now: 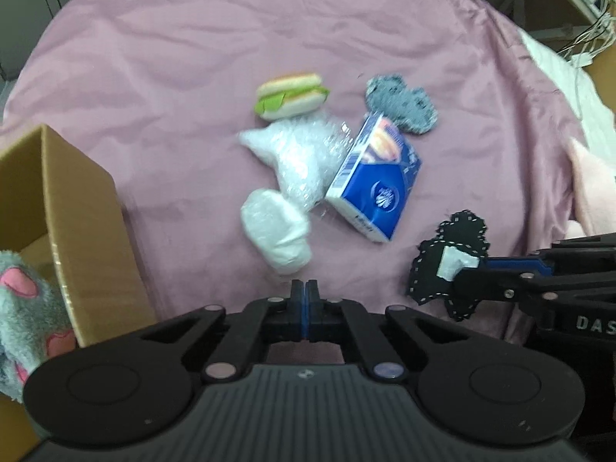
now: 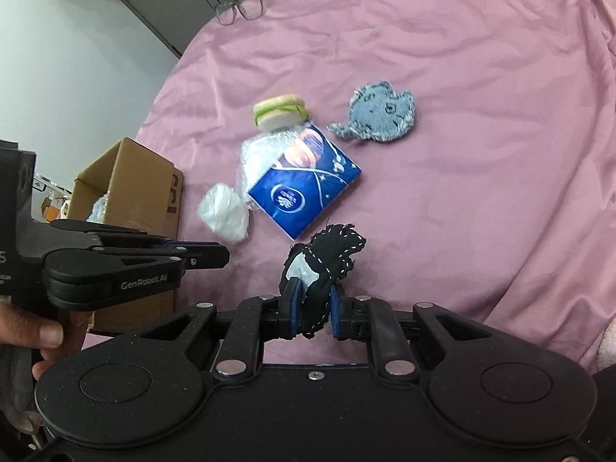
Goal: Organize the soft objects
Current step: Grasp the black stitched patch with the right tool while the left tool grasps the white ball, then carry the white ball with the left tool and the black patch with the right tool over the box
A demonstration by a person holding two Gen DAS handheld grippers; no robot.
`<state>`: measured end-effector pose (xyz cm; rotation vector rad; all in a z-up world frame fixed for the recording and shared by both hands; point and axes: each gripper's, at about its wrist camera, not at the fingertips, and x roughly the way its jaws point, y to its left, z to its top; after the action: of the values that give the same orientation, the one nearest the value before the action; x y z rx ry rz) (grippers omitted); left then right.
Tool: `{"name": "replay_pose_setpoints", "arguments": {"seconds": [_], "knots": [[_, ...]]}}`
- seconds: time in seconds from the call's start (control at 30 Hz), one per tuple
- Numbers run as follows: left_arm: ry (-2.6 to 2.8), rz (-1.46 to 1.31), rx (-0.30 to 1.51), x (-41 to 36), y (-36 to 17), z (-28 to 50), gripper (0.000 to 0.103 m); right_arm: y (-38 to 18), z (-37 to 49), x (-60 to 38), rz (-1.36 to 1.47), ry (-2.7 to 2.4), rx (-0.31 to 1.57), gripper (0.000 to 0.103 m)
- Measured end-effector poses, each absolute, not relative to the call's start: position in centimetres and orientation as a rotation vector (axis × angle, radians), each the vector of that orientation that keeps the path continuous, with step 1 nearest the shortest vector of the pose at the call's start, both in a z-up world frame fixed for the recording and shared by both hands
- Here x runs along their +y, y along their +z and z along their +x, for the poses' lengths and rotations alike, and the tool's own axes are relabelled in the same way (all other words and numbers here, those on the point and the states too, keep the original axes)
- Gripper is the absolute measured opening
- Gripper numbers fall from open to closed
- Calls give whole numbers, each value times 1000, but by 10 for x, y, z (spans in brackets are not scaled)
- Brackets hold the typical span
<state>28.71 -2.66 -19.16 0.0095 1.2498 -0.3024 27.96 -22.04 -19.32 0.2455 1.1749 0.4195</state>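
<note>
Clamped between the blue pads of the right hand-held gripper (image 2: 315, 304) is a black fabric patch (image 2: 327, 265) with white dashed stitching and a white tag, lifted clear of the pink sheet (image 2: 462, 192); the left hand-held gripper (image 1: 305, 296) has its fingers pressed together on nothing, hovering just short of a white wadded plastic bundle (image 1: 278, 235); beyond that bundle lies a crumpled clear bubble-wrap bag (image 1: 296, 154), touching a blue tissue pack (image 1: 375, 184) that leans tilted against it; a plush hot dog (image 1: 290, 96) with green trim sits just behind the bag, and a grey denim patch (image 1: 402, 104) lies near the tissue pack's far corner, flat on the sheet; an open cardboard box (image 1: 73, 223) stands at the left, well apart from the cluster, with a grey furry toy with pink paw pads (image 1: 27, 304) at its near side; a pair of glasses (image 2: 240, 7) rests at the sheet's far edge.
</note>
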Motion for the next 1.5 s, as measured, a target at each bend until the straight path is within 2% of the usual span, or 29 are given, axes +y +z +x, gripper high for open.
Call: {"name": "replay_pose_setpoints", "arguments": {"seconds": [0.5,0.6,0.67,0.73,0.77,1.17,1.3,1.5], "knots": [[-353,-42,1144,-14,-166,264,0,-170,267,-228,250,375,1094,16],[-335,-43,1170,-16,-169,270,5,-168,269,-229,247,371,1089,16],[-325,-46,1190,-16,-172,274,14,-169,271,-231,248,369,1086,16],[-329,-51,1194,-17,-174,278,48,-171,273,-233,250,366,1088,16],[-327,-52,1185,-17,-174,279,52,-172,274,-234,255,365,1090,16],[-226,-44,1191,-28,-193,311,52,-180,290,-245,286,366,1115,16],[-216,-60,1204,-29,-199,315,34,-178,294,-245,281,385,1106,16],[-226,-65,1146,-25,-181,308,33,-166,295,-235,246,394,1071,16]]}}
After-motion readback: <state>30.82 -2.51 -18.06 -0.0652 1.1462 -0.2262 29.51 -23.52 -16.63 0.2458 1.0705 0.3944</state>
